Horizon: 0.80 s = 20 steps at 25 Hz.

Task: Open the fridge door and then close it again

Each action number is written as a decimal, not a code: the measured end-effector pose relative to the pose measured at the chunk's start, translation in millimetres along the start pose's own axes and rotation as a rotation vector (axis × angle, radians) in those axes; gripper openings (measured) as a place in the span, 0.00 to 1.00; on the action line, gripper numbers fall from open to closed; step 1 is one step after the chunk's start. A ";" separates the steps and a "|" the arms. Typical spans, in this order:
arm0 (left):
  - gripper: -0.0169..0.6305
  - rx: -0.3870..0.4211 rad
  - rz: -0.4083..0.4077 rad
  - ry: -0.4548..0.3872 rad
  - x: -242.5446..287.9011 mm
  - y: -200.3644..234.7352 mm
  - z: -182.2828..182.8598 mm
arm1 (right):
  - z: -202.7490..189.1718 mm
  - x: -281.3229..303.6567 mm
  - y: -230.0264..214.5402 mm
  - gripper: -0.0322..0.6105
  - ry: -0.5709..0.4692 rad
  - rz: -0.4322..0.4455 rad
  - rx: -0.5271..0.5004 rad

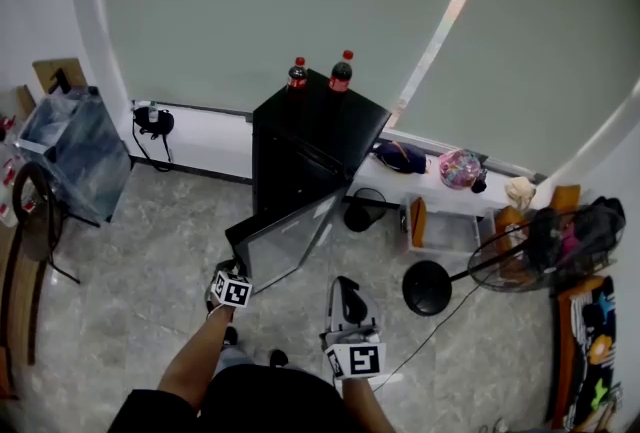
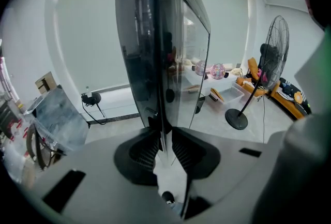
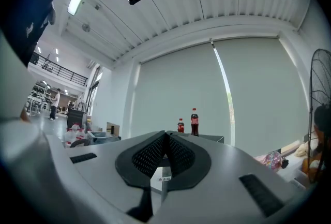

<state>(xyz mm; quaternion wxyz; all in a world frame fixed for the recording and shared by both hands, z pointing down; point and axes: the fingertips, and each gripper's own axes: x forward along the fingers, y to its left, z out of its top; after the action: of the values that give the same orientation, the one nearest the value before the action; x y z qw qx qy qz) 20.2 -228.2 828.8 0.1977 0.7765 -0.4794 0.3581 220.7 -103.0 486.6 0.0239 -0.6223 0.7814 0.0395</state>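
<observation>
A small black fridge (image 1: 312, 131) stands against the window wall with two cola bottles (image 1: 341, 71) on top. Its door (image 1: 288, 243) hangs open, swung out toward me. My left gripper (image 1: 229, 273) is at the door's free edge. In the left gripper view its pads (image 2: 144, 149) are shut on the thin edge of the dark door (image 2: 170, 42). My right gripper (image 1: 345, 289) hovers to the right of the door, apart from it. In the right gripper view it (image 3: 165, 151) is shut with nothing between its pads, and the bottles (image 3: 194, 121) show beyond.
A standing fan (image 1: 428, 287) with its cable is on the floor right of the fridge. A white ledge (image 1: 395, 176) runs along the wall with small items, a clear box (image 1: 442, 227) below it. A plastic-covered bin (image 1: 72, 149) and a chair (image 1: 32, 221) stand at left.
</observation>
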 end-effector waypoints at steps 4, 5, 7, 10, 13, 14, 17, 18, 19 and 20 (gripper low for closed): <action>0.14 -0.025 0.003 0.010 -3.9 -16.2 -9.6 | -2.8 -11.7 -3.5 0.06 0.016 0.048 0.001; 0.14 -0.033 -0.003 0.008 -3.9 -20.5 -11.7 | -3.5 -13.8 -4.1 0.06 0.015 0.052 0.007; 0.14 -0.036 -0.001 0.001 -5.6 -26.8 -13.4 | -6.6 -18.1 -4.3 0.06 0.019 0.053 0.019; 0.14 -0.028 0.018 -0.005 -11.0 -32.8 -14.5 | -9.7 -22.0 -1.8 0.06 0.022 0.050 0.030; 0.13 -0.032 0.004 0.001 -18.5 -42.6 -17.8 | -6.2 -22.7 2.5 0.06 0.009 0.042 0.023; 0.13 -0.033 0.002 0.004 -20.7 -43.9 -18.8 | -5.5 -22.5 4.6 0.06 0.012 0.038 0.026; 0.13 -0.035 0.009 -0.008 -16.5 -42.0 -20.5 | -2.1 -21.2 11.0 0.06 0.023 0.024 0.025; 0.13 -0.038 0.006 -0.012 -15.3 -42.7 -20.3 | -1.1 -21.2 12.9 0.06 0.022 0.019 0.022; 0.13 -0.043 0.002 -0.017 -15.1 -43.9 -20.2 | -1.2 -21.5 14.5 0.06 0.019 0.014 0.018; 0.13 -0.046 -0.003 -0.021 -15.5 -45.4 -19.8 | -2.4 -21.8 15.9 0.06 0.016 0.012 0.013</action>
<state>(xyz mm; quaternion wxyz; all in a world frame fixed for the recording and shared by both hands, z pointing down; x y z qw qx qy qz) 48.8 -185.0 832.0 0.2111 0.7762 -0.4885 0.3382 210.0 -78.5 491.3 0.0214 -0.6179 0.7854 0.0295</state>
